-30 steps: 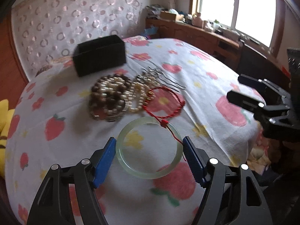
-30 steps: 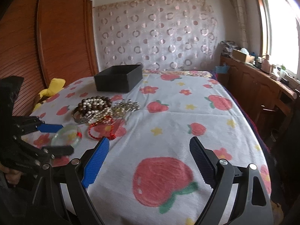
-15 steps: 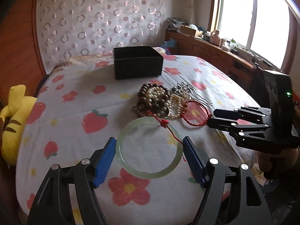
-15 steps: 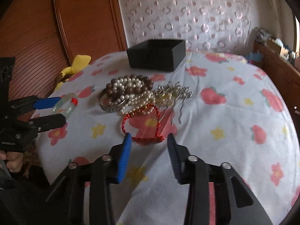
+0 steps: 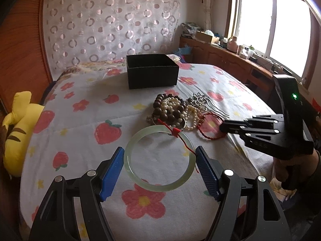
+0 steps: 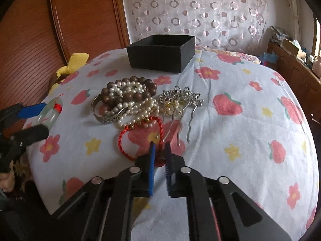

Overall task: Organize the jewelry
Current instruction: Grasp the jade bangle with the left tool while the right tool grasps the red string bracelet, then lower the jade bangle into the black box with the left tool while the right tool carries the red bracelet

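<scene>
My left gripper (image 5: pixel 159 161) is shut on a pale green jade bangle (image 5: pixel 140 180) with a red thread tied to it, held above the bed. It also shows in the right wrist view (image 6: pixel 50 112). My right gripper (image 6: pixel 159 150) is closed on the near side of a red cord bracelet (image 6: pixel 122 142) lying on the bedspread. Behind it lies a pile of pearl and brown bead strands (image 6: pixel 128 98), a silver bangle (image 6: pixel 104 118) and silver hairpins (image 6: pixel 180 100). An open black box (image 6: pixel 160 53) stands farther back, also in the left wrist view (image 5: pixel 151 70).
A strawberry-and-flower bedspread (image 6: pixel 250 104) covers the bed. A yellow plush toy (image 5: pixel 18 130) lies at the left edge. A wooden headboard panel (image 6: pixel 50 30) and a circle-patterned curtain (image 5: pixel 112 26) stand behind. A wooden sideboard (image 5: pixel 230 60) runs under the window at right.
My right gripper has swung toward the jewelry pile and closed its jaws on the red cord bracelet. My left gripper has lifted and drawn back with the jade bangle.
</scene>
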A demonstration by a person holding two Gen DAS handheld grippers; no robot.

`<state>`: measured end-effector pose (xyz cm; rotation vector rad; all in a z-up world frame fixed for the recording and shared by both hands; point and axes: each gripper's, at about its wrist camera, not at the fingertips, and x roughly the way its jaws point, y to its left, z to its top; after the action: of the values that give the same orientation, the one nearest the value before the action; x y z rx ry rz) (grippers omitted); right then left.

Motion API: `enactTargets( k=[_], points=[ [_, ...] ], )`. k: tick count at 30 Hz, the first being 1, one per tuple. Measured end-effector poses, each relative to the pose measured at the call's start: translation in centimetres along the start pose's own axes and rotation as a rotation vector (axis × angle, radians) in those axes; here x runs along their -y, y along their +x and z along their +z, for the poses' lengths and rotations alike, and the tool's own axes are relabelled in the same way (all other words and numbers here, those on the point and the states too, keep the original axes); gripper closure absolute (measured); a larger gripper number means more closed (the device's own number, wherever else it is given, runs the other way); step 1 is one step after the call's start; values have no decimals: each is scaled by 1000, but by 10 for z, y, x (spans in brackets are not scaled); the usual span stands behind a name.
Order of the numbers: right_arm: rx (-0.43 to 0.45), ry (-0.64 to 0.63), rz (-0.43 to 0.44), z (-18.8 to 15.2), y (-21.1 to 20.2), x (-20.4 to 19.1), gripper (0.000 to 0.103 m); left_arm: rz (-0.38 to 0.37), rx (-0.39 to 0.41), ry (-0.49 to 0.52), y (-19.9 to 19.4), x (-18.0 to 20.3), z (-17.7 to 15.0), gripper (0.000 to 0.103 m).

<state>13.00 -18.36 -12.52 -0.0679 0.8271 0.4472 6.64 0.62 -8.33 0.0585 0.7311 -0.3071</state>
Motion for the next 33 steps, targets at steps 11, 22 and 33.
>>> enactTargets(
  k=[11,22,33],
  points=[
    [111,-95,46,6,-43,-29,97,17,27,-12,-5,-5,4,34],
    [193,-141,27,33,-66,-24,97,34,70,-16,-12,-8,18,34],
    [250,-179,-3,78,-66,1,97,36,87,28,12,-6,64,34]
  ],
)
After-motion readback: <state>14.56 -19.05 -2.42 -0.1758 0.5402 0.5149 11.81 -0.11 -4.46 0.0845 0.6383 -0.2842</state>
